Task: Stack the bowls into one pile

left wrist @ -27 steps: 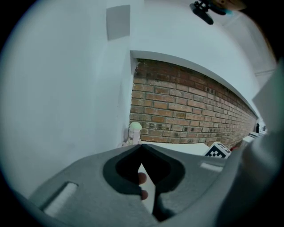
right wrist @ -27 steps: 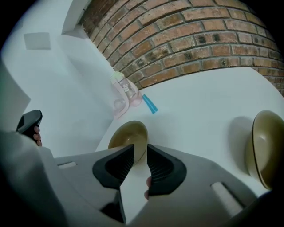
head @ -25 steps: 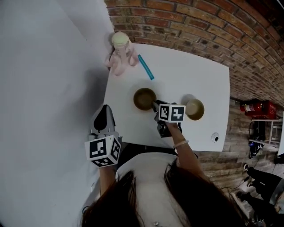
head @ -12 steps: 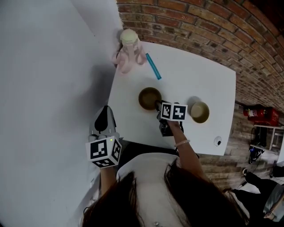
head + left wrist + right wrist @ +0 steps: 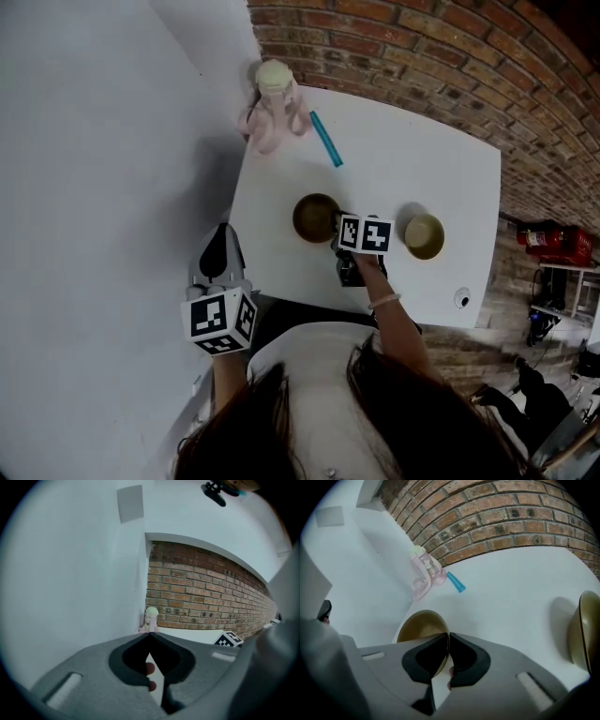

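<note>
Two olive-gold bowls stood apart on the white table [image 5: 422,159], both upright. The first bowl [image 5: 314,217] sat toward the near edge, about midway along it. The second bowl [image 5: 424,235] sat further toward the right edge.

The right gripper [image 5: 448,639] had just been closing its jaws, and they pinched the near rim of the first bowl, which rested on the table. Its marker cube [image 5: 364,234] bore black-and-white square patterns, with no readable words.

The left gripper [image 5: 223,231] hung off the table's left edge near the near-left corner, in front of the white wall. Its jaws were pressed together with nothing between them.

At the far-left corner a pink bottle [image 5: 270,105] with a pale green cap stood against the wall, and any print on it was too small to read. A blue tube [image 5: 326,140] lay just beside the bottle. A brick wall [image 5: 422,47] ran behind the far edge.
</note>
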A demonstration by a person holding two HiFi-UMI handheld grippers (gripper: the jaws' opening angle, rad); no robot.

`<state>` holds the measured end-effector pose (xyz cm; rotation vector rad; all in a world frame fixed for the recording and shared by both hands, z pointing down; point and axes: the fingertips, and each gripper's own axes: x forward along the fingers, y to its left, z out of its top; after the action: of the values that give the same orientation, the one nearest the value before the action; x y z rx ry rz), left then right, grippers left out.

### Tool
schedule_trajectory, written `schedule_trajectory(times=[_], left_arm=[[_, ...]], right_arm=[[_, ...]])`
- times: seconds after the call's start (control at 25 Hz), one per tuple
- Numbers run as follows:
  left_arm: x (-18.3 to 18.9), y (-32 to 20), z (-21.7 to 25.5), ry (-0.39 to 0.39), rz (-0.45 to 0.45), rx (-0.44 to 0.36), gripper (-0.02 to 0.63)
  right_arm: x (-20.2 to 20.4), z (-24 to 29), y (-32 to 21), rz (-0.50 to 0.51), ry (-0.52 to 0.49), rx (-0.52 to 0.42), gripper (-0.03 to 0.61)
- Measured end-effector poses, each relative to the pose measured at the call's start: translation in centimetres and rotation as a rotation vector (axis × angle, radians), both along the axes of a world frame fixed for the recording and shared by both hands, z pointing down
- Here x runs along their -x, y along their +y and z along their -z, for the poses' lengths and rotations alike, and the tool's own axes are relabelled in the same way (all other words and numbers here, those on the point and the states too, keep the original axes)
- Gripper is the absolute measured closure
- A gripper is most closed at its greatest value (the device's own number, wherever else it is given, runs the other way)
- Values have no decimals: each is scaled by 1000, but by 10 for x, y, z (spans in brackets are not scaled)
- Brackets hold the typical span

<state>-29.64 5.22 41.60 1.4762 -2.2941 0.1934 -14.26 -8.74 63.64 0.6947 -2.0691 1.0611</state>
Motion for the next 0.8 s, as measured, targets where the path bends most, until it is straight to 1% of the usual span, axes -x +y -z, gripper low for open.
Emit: schedule_trajectory(times=[0.44,0.8], left_arm=[[-7,-10,2,-3,-42,-17,614],[-16,-25,7,-3,-107,-38,614]], right_arm=[[-8,7,-5,-30,-10,-25,555],[-23,18,-12,-76,-14,-48,555]])
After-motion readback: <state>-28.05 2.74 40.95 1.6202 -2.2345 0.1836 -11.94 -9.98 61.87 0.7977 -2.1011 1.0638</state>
